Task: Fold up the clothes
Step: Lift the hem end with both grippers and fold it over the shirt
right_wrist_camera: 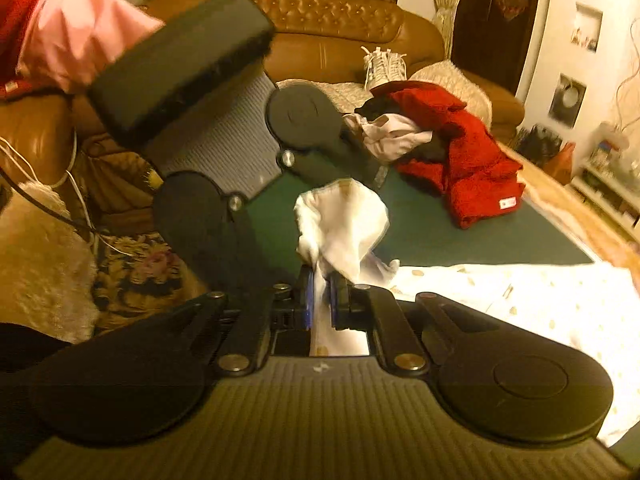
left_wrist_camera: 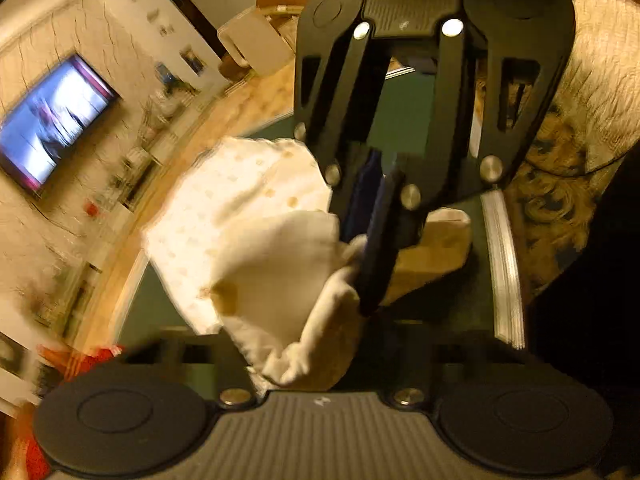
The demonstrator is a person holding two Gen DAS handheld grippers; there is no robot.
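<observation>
right gripper point(right_wrist_camera: 322, 300) clamped on bunched white spotted cotton garment point(right_wrist_camera: 500, 300), lower centre | left gripper point(right_wrist_camera: 352, 176) above it, pinching the same cloth, mid-frame | garment trails right over green table mat point(right_wrist_camera: 440, 232) | red fleece heap point(right_wrist_camera: 468, 160) behind | tufted brown leather sofa point(right_wrist_camera: 328, 20) top

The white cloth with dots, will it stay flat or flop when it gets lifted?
Likely floppy: the white cloth bunches and droops above the right gripper. Probably light, since a pinched edge holds it up. It may slip if tugged.
</observation>
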